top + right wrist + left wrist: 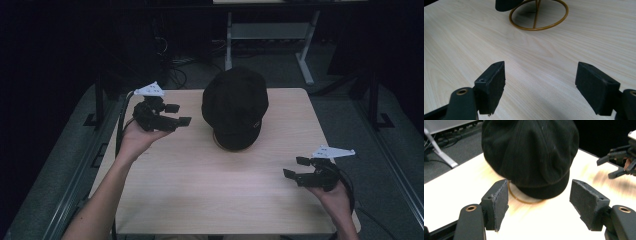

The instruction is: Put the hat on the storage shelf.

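Sitting on a gold wire stand [538, 15] at about 12 o'clock from the worktop [200, 190] centre, the black cap [234, 107] covers the stand's top; only the ring base shows beneath its brim.

Left tool [181, 114]: held in the person's left hand [136, 137] at 10 o'clock on the worktop, pointing toward the cap. Jaws stand well apart, nothing between the pads. In the left gripper view the cap [530, 155] lies straight ahead, beyond the jaw tips, not touched; picture slightly smeared across the worktop grain.

Right tool [296, 167]: held in the right hand [334, 197] at 4 o'clock near the worktop's edge, well apart from the cap. Jaws wide apart, empty. In the right gripper view bare wood lies between the pads, with the stand's ring at 12 o'clock and a dark edge of the cap [507, 5] above it.

Floor behind the worktop: cables and a grey desk frame [270, 35] at 12 o'clock, dimly lit.
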`<state>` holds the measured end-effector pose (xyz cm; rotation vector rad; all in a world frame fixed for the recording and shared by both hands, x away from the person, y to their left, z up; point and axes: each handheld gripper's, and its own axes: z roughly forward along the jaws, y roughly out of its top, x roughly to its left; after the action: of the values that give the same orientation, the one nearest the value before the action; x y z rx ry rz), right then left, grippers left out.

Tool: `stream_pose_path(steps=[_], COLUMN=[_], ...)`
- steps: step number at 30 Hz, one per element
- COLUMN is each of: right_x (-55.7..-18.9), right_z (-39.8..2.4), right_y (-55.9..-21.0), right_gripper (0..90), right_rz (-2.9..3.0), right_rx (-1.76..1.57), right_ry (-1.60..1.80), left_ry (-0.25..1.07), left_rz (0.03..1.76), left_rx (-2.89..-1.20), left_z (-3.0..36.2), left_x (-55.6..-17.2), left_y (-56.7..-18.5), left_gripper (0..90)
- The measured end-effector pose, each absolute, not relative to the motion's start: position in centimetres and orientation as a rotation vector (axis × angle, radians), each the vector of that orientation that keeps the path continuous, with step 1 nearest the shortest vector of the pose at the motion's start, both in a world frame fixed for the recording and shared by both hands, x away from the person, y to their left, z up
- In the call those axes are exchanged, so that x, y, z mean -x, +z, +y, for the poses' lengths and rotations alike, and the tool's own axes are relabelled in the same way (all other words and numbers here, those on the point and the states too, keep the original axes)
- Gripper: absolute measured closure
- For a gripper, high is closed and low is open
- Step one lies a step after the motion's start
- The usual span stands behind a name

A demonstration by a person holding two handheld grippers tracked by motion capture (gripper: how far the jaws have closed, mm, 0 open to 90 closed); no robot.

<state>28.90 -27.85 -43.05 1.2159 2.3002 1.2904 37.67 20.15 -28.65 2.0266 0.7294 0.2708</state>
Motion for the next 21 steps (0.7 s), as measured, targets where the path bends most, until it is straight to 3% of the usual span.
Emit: stream_pose_path(steps=[21], right_x=[-28.7], right_z=[-27.5], right_y=[-43.2], right_gripper=[23.5], right_rz=[2.315], right_rx=[-1.200], right_ry=[1.277], left_ry=[0.262], left_rz=[0.759], left_rx=[-1.976], left_z=[22.5], left_x=[-34.3], left_y=[-31.8], left_gripper=[27.8])
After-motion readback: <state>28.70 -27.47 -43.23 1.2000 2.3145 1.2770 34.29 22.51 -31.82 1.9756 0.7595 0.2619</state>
